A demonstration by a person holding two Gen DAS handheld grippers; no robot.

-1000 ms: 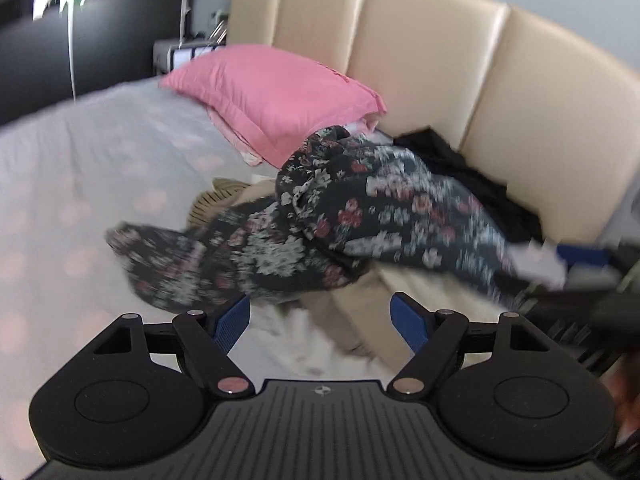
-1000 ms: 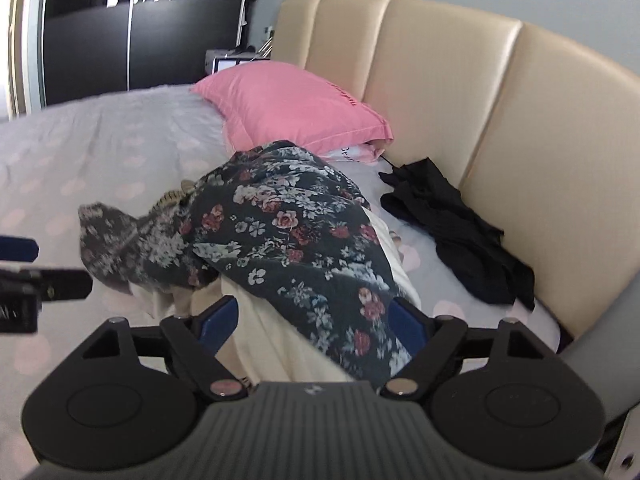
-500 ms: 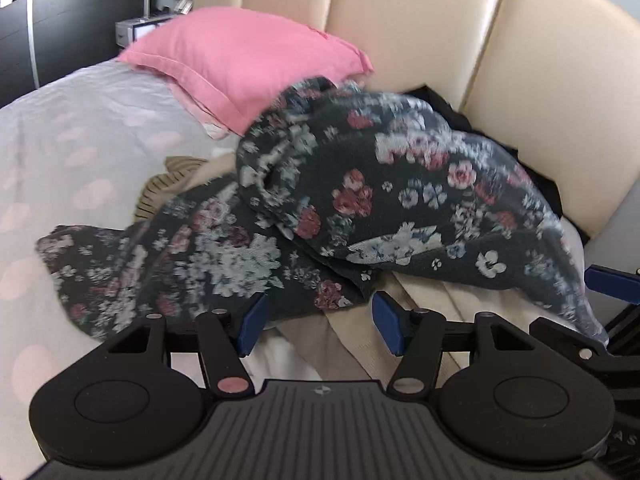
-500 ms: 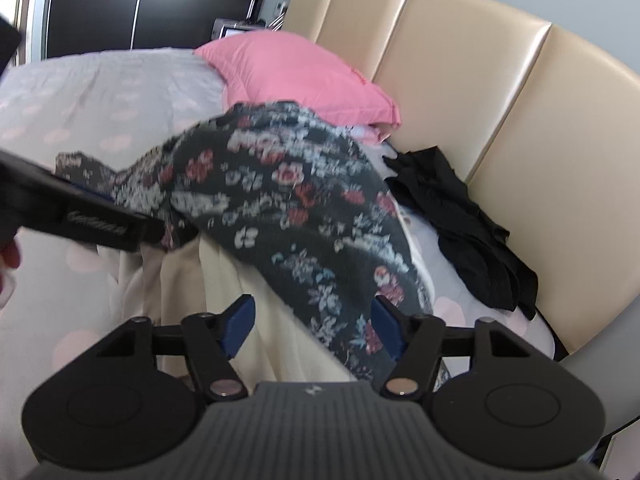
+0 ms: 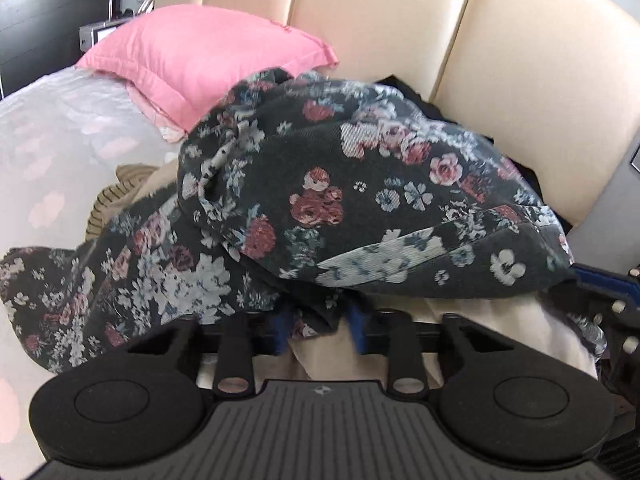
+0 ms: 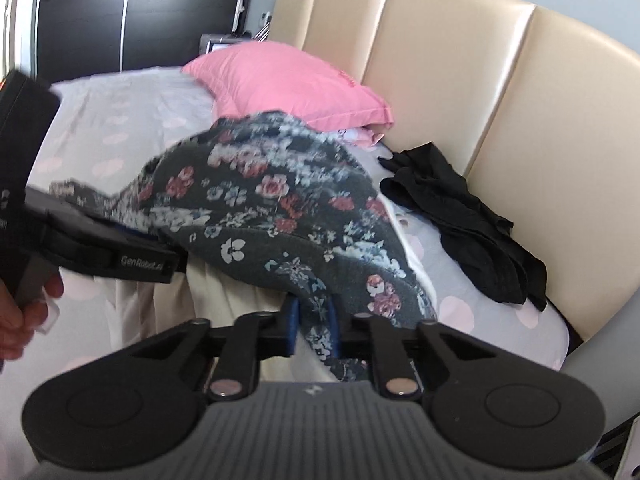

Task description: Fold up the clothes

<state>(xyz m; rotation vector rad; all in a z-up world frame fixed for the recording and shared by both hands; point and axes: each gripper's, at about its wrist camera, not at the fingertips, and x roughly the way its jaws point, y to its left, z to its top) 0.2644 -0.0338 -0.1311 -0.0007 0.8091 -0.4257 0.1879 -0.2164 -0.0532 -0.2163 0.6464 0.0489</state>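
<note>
The floral garment (image 5: 360, 208), dark grey with red, pink and white flowers, lies heaped over a cream cloth (image 5: 500, 328) on the bed (image 5: 60, 152), just in front of the pink pillow (image 5: 208, 56) and the padded cream headboard (image 5: 520, 60). The left gripper (image 5: 318, 326) has its blue-padded fingers drawn close together on a fold at the garment's near edge, the fabric pinched between them. The right gripper (image 6: 312, 326) likewise has its fingers closed on a hanging edge of the same garment, with the flowered cloth running down between the blue pads. In the right wrist view the left gripper (image 6: 160, 258) comes in from the left, held by a hand (image 6: 24, 316), and white lettering on its black side reads "GenRobot.ai", the last characters being hard to make out. A striped piece of cloth (image 5: 108, 200) shows from under the garment on its left side. A crumpled black garment (image 6: 468, 224) lies apart on the sheet, against the foot of the headboard. The sheet is pale with pink spots. A dark wardrobe (image 6: 120, 12) stands beyond the bed.
</note>
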